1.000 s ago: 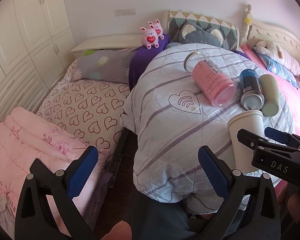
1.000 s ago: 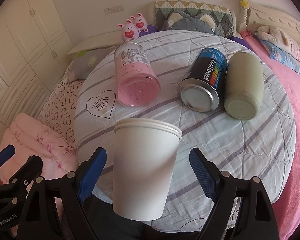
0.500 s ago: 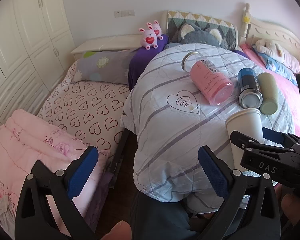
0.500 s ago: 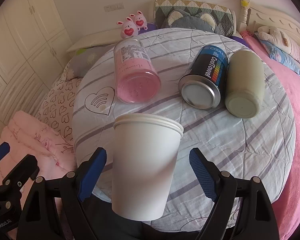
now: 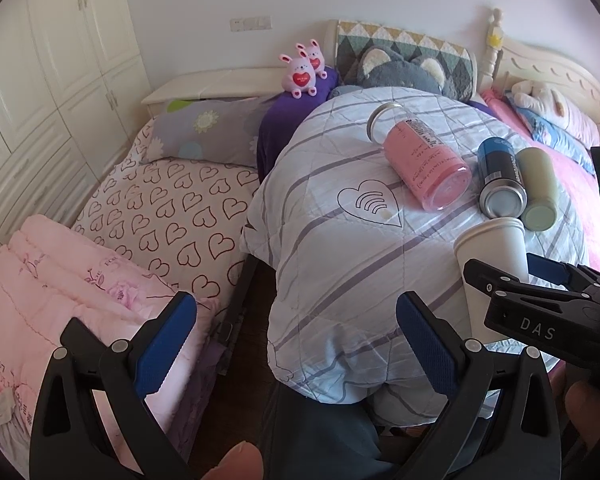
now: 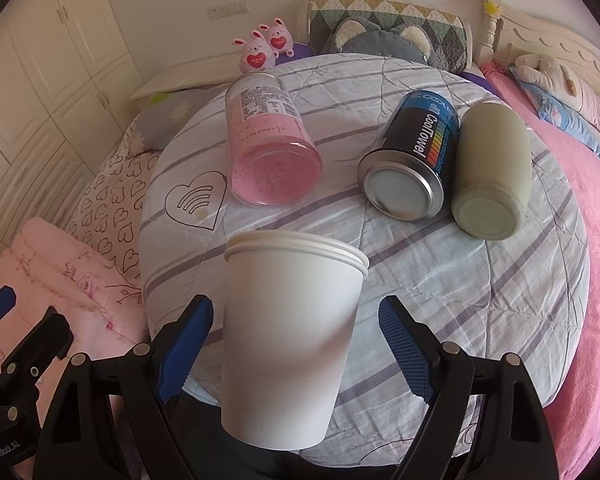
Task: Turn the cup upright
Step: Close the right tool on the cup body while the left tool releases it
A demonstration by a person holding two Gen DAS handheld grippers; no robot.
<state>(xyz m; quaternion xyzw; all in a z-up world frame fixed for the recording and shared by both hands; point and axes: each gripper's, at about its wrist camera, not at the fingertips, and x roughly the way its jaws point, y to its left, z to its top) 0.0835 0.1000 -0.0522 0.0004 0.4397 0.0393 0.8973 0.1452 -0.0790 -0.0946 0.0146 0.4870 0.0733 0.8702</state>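
A white paper cup (image 6: 288, 340), a nested stack with several rims, stands upright near the front edge of the striped round table (image 6: 480, 300). My right gripper (image 6: 296, 348) is open, its blue pads on either side of the cup with gaps on both sides. In the left wrist view the cup (image 5: 492, 256) stands at the right with the right gripper (image 5: 540, 292) around it. My left gripper (image 5: 296, 344) is open and empty, off the table's left front edge.
A pink bottle (image 6: 268, 148), a blue-black can (image 6: 416, 160) and a grey-green tumbler (image 6: 492, 172) lie on their sides behind the cup. Beds with bedding lie left (image 5: 168, 208) and right (image 6: 588, 240). A wardrobe (image 5: 40, 80) is far left.
Both views have shifted slightly; the right gripper has drawn back a little from the cup. The cup stays upright in place. Both grippers stay open.
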